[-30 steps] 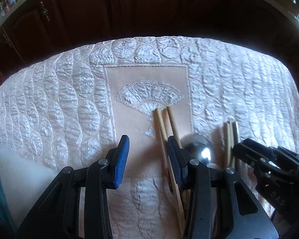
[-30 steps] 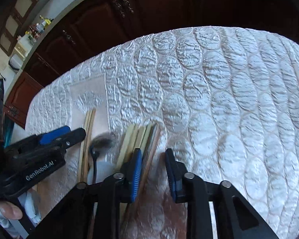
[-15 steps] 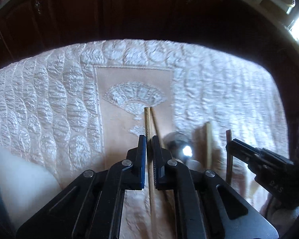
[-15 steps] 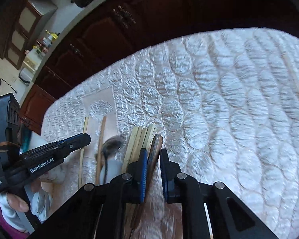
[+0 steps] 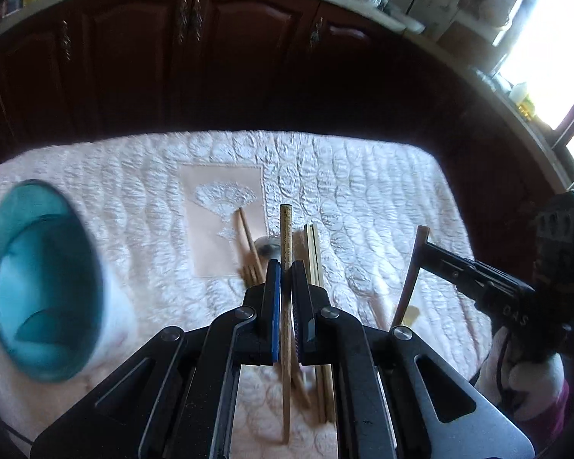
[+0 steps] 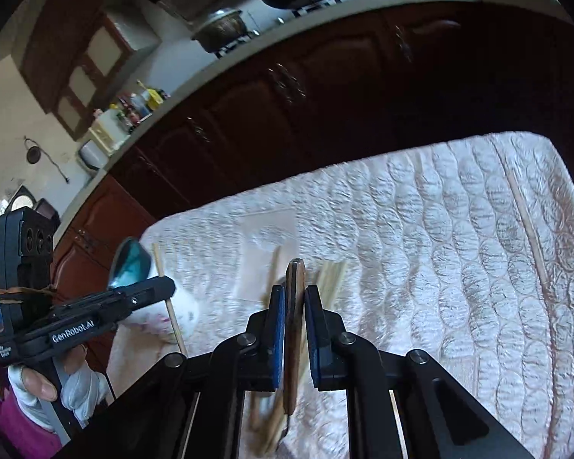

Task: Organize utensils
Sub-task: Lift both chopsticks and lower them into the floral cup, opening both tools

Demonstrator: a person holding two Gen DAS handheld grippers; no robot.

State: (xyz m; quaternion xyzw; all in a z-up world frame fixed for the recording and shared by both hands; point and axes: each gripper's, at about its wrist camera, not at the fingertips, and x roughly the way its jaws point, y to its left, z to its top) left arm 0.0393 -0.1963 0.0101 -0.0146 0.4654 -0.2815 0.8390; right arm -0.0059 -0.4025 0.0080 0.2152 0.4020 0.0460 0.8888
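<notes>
My left gripper [image 5: 283,267] is shut on a light wooden chopstick [image 5: 286,229], lifted off the quilted cloth. My right gripper [image 6: 294,294] is shut on a dark wooden-handled utensil [image 6: 294,283], also lifted; it shows in the left wrist view [image 5: 411,271] too. A blue cup [image 5: 38,279] stands at the left, also visible in the right wrist view [image 6: 132,264]. More chopsticks [image 5: 313,252] and a metal spoon [image 5: 267,246] lie on the cloth below the grippers.
A white quilted cloth [image 5: 382,199] covers the table, with a beige embroidered panel [image 5: 222,214] at its middle. A single chopstick [image 6: 528,229] lies far right. Dark wooden cabinets [image 5: 210,57] stand behind the table's far edge.
Both grippers closed, the left on a chopstick and the right on the dark-handled utensil, then rose well above the cloth. The blue cup came into view at the left.
</notes>
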